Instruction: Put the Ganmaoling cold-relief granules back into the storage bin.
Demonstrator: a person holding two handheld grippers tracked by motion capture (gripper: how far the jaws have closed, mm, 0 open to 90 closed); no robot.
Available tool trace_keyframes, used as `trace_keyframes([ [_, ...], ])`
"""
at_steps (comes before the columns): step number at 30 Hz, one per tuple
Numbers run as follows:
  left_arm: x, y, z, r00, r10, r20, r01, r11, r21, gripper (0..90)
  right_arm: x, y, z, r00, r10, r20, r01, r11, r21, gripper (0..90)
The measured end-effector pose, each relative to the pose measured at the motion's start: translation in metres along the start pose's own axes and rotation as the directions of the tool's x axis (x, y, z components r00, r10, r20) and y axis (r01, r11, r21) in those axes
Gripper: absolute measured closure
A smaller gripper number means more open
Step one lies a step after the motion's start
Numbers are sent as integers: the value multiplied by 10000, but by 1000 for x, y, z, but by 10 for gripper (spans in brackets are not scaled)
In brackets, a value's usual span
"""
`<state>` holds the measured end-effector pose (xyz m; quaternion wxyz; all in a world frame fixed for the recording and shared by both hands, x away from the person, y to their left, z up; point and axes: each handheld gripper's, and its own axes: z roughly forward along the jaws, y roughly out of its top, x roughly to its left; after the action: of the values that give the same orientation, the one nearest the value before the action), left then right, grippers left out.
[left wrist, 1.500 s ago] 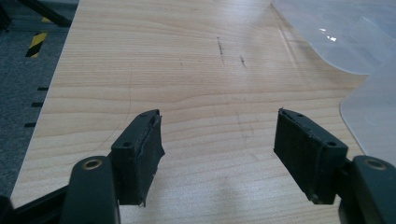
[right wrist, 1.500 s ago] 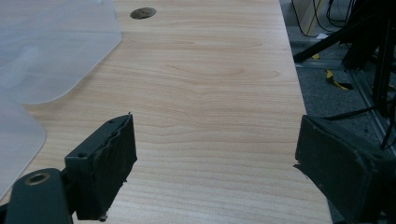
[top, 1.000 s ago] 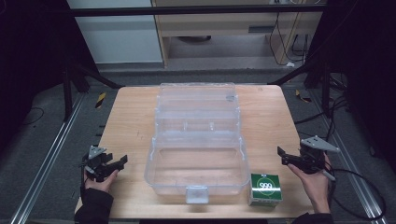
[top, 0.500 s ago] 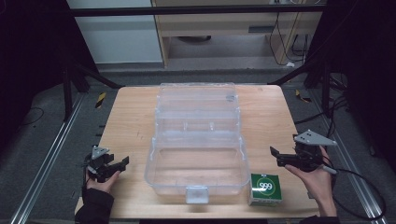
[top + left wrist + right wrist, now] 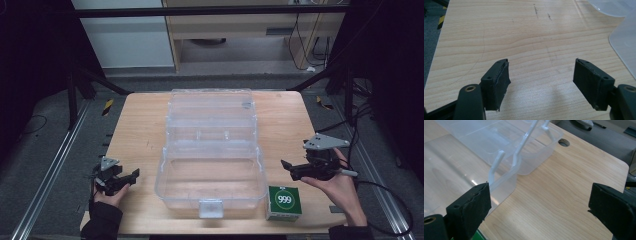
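The right claw [image 5: 289, 169] has risen above the tabletop [image 5: 140, 125] with its jaws just opening, nothing between them, hovering beside the open clear box [image 5: 212, 165] and green carton [image 5: 284, 202]; the left claw [image 5: 131, 176] rests released.

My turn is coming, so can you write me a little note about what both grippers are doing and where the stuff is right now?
Left gripper: open, nothing between its fingers, low over the wooden table left of the clear box.
Right gripper: its fingers have just been opening, nothing between them; held above the table right of the box.
Clear box: mid-table, lid open and folded back, looks empty.
Green 999 packet: on the table by the box's front right corner, untouched.
Done: box is open.
Left, probably: put the packet in and close the lid.
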<state>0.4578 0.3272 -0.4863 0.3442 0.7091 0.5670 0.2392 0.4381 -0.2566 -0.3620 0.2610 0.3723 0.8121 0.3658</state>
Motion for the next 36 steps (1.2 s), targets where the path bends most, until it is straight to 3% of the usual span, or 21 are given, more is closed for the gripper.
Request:
trace_keyframes([
  [11,-2,-1,2,9995,328,31,-328,9993,173,258,8,13,-6,9908,-1124,-759,1188,9892,864,35],
  [17,-2,-1,2,9993,368,24,-368,9991,219,250,12,18,-8,9799,-1660,-1106,1795,9755,1270,33],
  [25,-2,-1,1,9992,390,-23,-389,9990,205,244,22,20,-9,9490,-2549,-1853,2897,9371,1948,29],
  [32,-2,-1,0,9992,386,-82,-385,9991,186,238,31,17,-5,9244,-2942,-2427,3514,9042,2428,29],
  [35,-2,-1,0,9992,397,-93,-395,9990,185,236,35,16,-3,9089,-3060,-2834,3799,8878,2597,28],
  [36,-2,-1,0,9992,393,-88,-391,9991,183,234,38,14,-2,8993,-3105,-3082,3973,8744,2786,25],
])
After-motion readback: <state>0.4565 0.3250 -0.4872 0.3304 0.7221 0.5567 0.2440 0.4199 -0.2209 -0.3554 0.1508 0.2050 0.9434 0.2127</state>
